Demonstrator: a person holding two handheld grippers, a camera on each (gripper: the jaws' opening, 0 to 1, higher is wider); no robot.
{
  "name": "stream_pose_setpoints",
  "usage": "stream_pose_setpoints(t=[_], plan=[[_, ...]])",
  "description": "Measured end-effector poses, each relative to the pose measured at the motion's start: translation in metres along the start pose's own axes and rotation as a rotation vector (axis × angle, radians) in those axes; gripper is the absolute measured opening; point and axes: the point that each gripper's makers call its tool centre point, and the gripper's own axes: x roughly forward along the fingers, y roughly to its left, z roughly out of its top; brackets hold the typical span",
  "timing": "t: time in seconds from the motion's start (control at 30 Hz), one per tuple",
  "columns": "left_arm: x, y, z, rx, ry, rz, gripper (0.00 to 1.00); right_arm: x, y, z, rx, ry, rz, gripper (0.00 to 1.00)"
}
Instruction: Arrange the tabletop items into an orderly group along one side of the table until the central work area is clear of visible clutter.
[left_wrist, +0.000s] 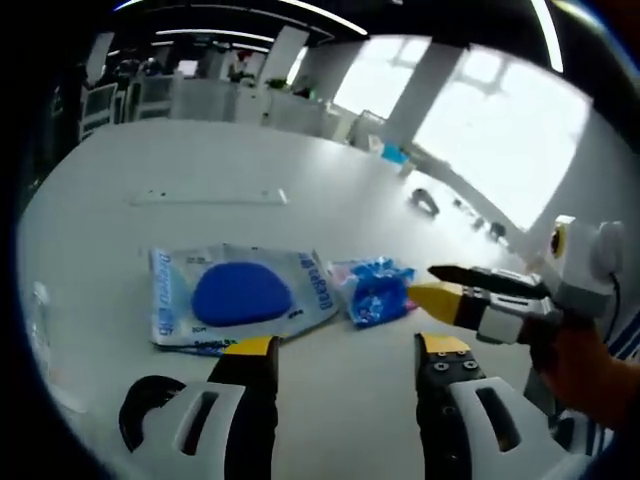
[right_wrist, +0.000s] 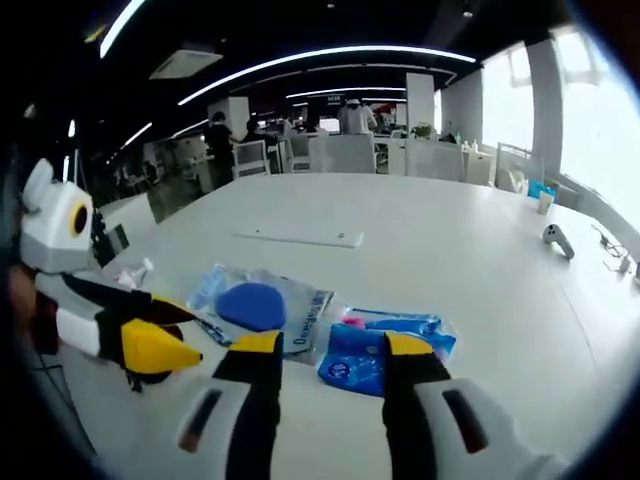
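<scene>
The clear plastic packet with the blue oval pad inside (left_wrist: 238, 296) lies flat on the white table (left_wrist: 200, 160), just beyond your left gripper (left_wrist: 348, 352); its near edge sits right at the tip of that gripper's left finger (left_wrist: 250, 347). In the right gripper view the same packet (right_wrist: 258, 305) lies just past the left fingertip of your right gripper (right_wrist: 332, 343), slightly to that finger's outer side.

The small blue wrapped pack (left_wrist: 375, 289) lies beside the packet, touching or slightly overlapping its edge. From your left gripper it sits ahead of the gap between the fingers, nearer the right one. From your right gripper the blue pack (right_wrist: 385, 345) lies directly ahead between the two fingers, close to the tips.

Your left gripper's fingers are spread wide with nothing between them. Your right gripper's fingers are likewise wide apart and hold nothing; in the left gripper view it (left_wrist: 432, 282) comes in from the right, its yellow-tipped fingers pointing at the blue pack, just short of it.

Farther out beyond both fingers, a long flat white strip (left_wrist: 210, 197) lies on the table, well apart from the packets. A small dark object (right_wrist: 556, 238) sits far off to the right of your right gripper's fingers, near the table's edge.
</scene>
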Motion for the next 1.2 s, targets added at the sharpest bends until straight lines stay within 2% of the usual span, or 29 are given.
stream_pose_setpoints(t=[0.23, 0.77, 1.2], plan=[[-0.024, 0.018, 0.005, 0.004, -0.026, 0.017, 0.51, 0.001, 0.029, 0.008, -0.022, -0.007, 0.038, 0.37], [-0.09, 0.069, 0.005, -0.019, -0.078, 0.073, 0.51, 0.003, 0.096, 0.022, -0.062, -0.018, 0.128, 0.36], [-0.149, 0.121, 0.0, -0.054, -0.121, 0.15, 0.51, 0.017, 0.164, 0.035, -0.113, -0.019, 0.225, 0.35]])
